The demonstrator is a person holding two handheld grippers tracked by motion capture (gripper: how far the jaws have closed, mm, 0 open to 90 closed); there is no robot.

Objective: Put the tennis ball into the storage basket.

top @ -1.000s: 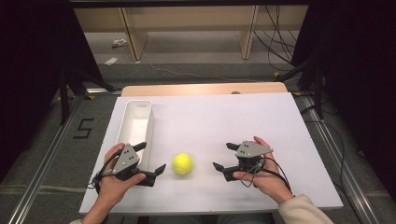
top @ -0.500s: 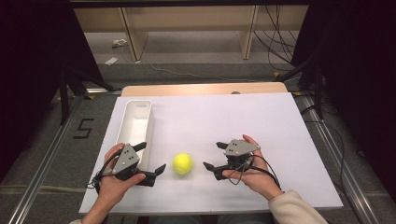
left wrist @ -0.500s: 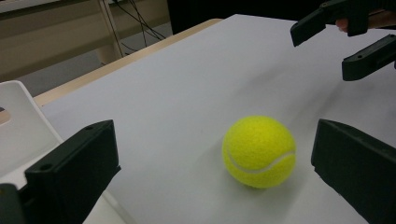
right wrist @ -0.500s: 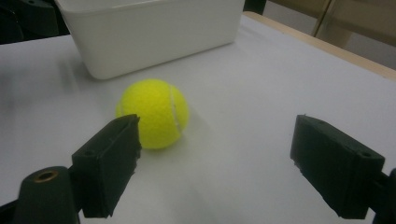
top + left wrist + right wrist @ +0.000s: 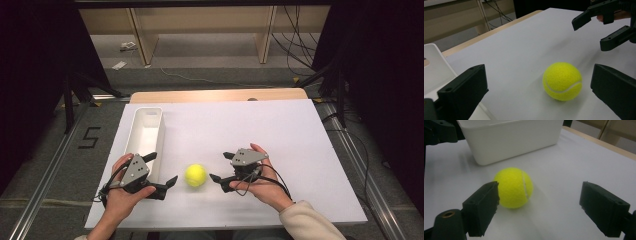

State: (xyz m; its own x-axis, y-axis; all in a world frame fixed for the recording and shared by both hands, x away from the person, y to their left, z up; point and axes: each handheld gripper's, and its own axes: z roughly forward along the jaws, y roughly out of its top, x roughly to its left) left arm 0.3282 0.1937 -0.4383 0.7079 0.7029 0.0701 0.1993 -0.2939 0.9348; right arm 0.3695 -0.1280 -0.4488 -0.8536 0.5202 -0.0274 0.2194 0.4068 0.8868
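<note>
Bin (image 5: 145, 131) sits empty; tennis ball (image 5: 195, 175) beside it.

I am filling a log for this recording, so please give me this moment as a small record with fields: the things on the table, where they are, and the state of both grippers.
surface: white table top
ball: yellow tennis ball, on the table between the two grippers, touching neither
bin: white bin, left of the ball, nothing seen inside
left gripper: left gripper, jaws open, pointing at the ball, close to the bin
right gripper: right gripper, jaws open, facing the ball from the other side
held objects: none
</note>
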